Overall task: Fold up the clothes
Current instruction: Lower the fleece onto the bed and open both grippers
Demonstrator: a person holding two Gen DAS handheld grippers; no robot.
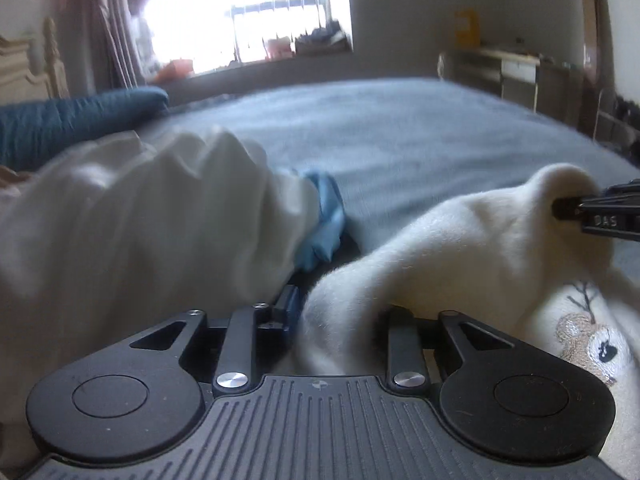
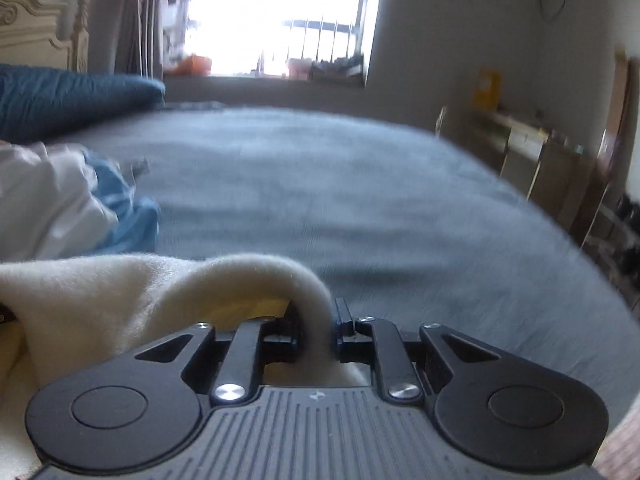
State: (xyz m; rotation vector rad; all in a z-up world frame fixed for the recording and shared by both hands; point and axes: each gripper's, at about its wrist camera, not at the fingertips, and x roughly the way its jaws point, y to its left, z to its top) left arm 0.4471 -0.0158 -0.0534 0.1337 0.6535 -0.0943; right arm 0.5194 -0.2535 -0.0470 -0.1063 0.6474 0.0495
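Nearest the cameras, the right hand-held gripper (image 2: 316, 336) pinches a fold of the cream fleece garment (image 2: 132, 292), lifted off the grey-blue bed (image 2: 360, 200). The left hand-held gripper (image 1: 340, 320) has the same garment (image 1: 452, 248) bunched between its fingers, clamped on it. Beyond lie a white garment (image 1: 140, 216) and a light blue cloth (image 1: 324, 224), then a dark blue pillow (image 2: 68, 96) and the window (image 2: 280, 16).

Grey-blue bed (image 2: 320, 184) with dark blue pillow (image 2: 76, 96) at left, cream headboard (image 2: 36, 28) behind. Bright barred window (image 2: 280, 16), curtain (image 2: 140, 16) beside it. Desk (image 1: 508, 64) along right wall.
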